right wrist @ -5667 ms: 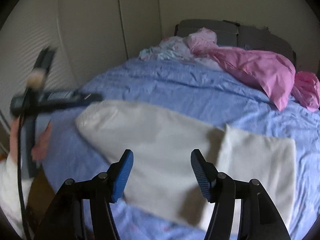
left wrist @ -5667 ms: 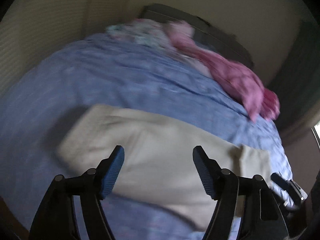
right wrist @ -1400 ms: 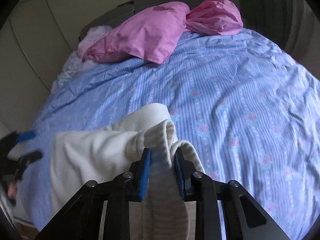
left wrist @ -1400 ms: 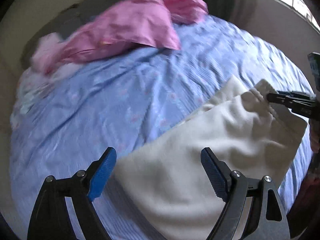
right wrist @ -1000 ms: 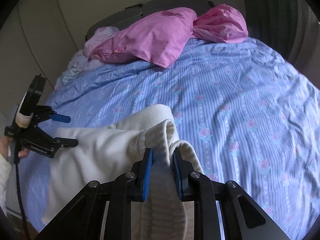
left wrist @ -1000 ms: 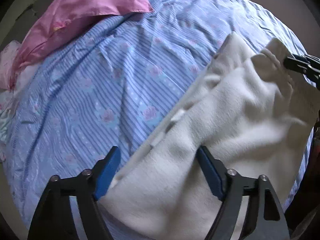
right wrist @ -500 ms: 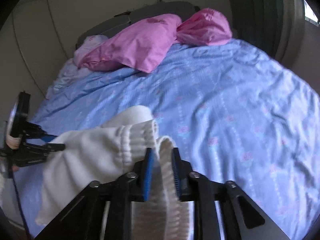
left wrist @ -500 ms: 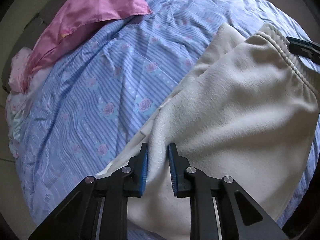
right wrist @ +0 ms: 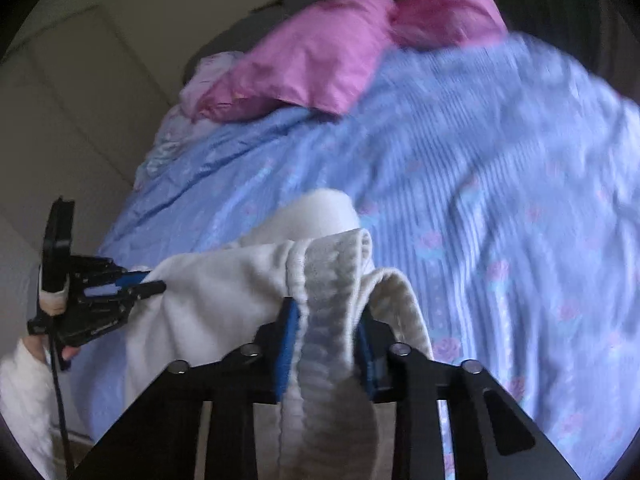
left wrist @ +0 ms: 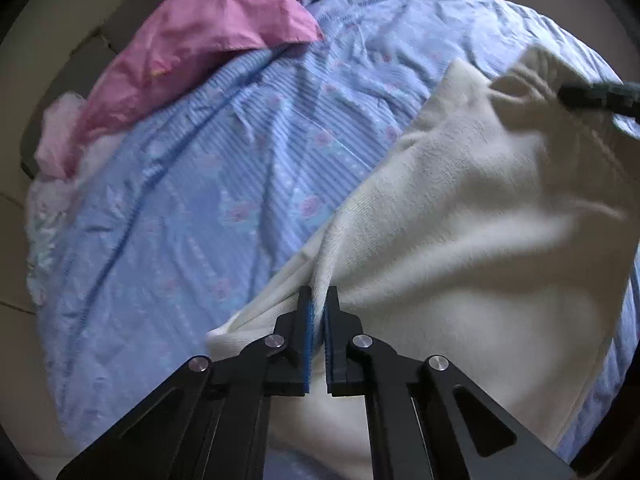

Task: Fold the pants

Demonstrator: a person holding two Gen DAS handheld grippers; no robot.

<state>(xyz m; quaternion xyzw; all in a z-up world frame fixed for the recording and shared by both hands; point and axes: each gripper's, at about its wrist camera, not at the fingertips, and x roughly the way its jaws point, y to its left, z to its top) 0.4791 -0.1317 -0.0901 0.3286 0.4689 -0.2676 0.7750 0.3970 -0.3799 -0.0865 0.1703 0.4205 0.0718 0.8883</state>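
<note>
Pale walls and a dark headboard are seen behind a bed [left wrist: 168, 216] covered by a blue sheet [right wrist: 500, 200] printed with fine stripes and small pink roses, its cloth creased in long wrinkles. At the head of the bed two glossy pink pillows [right wrist: 320, 56] are piled, with a paler floral bundle of bedding [left wrist: 60, 128] beside them towards the wall side.

Cream pants [left wrist: 472, 248] of soft, fleecy knit are spread along the near edge of the bed, partly lifted clear of the sheet. In the left wrist view a folded edge of the fleece is pinched between the blue pads of the left gripper [left wrist: 317, 336], whose jaws have just been closing and are now clenched on the cloth. From there the fabric is stretched in a broad, sagging panel towards the far corner, where the dark tip of the right gripper [left wrist: 592, 96] is seen, blurred, at the ribbed waistband.

In the right wrist view the waistband [right wrist: 332, 280] is shown close up: a thick, ribbed elastic band bunched into a rounded hump and clamped between the blue pads of the right gripper [right wrist: 326, 344], whose jaws have just been closing on it. Only this view shows the left gripper [right wrist: 120, 292] from outside, at the left edge of the bed, with fleece nipped at its tip, a black cable hanging below it and a white fuzzy sleeve [right wrist: 24, 392] beneath. Panelled wardrobe doors are seen here too.
</note>
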